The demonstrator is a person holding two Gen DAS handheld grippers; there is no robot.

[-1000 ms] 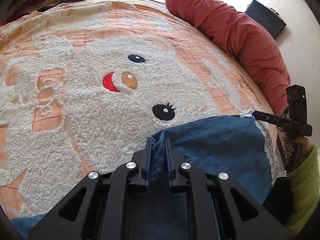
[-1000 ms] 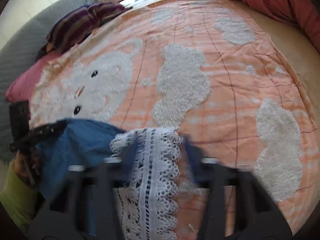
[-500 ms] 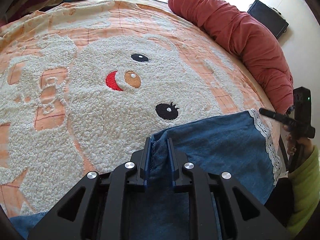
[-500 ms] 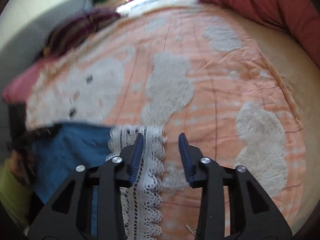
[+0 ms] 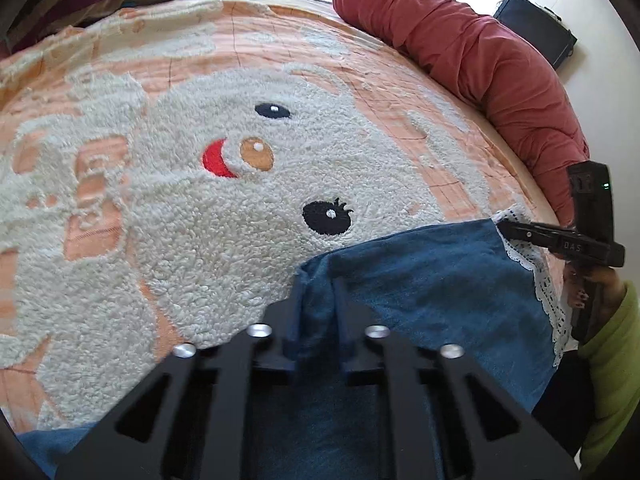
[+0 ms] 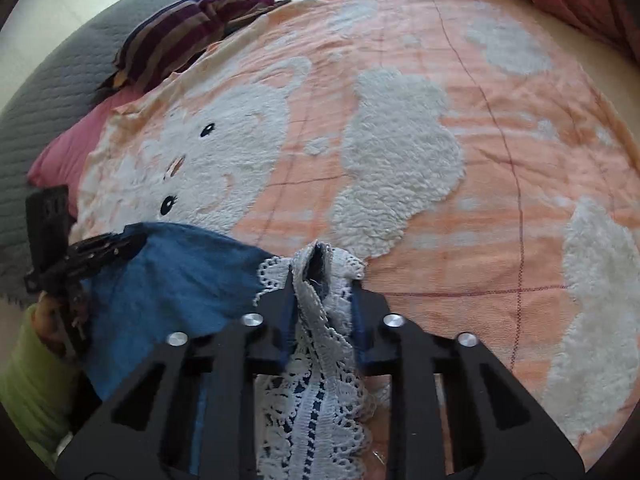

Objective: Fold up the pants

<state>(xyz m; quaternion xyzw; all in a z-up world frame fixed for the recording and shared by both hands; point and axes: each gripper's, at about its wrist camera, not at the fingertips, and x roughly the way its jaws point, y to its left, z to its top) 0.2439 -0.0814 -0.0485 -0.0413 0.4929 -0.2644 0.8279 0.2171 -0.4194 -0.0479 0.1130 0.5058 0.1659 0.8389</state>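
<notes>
The blue pants [image 5: 420, 280] with a white lace hem [image 6: 320, 352] lie at the near edge of an orange blanket [image 5: 200, 60] with a fluffy white bear on it. My left gripper [image 5: 316, 292] is shut on a bunched blue corner of the pants. My right gripper [image 6: 320, 284] is shut on the lace hem corner. Each gripper shows in the other's view: the right one [image 5: 560, 240] at the far right, the left one [image 6: 100, 248] at the left.
A red duvet roll [image 5: 480, 60] lies along the bed's far right side. A striped purple pillow [image 6: 188, 28], a pink pillow [image 6: 60, 156] and a grey quilt [image 6: 52, 80] lie at the left. A dark case [image 5: 536, 24] stands on the floor.
The right gripper has closed on the lace hem; half a second ago its jaws stood apart around it. The left gripper has kept its hold and shifted a little over the blanket.
</notes>
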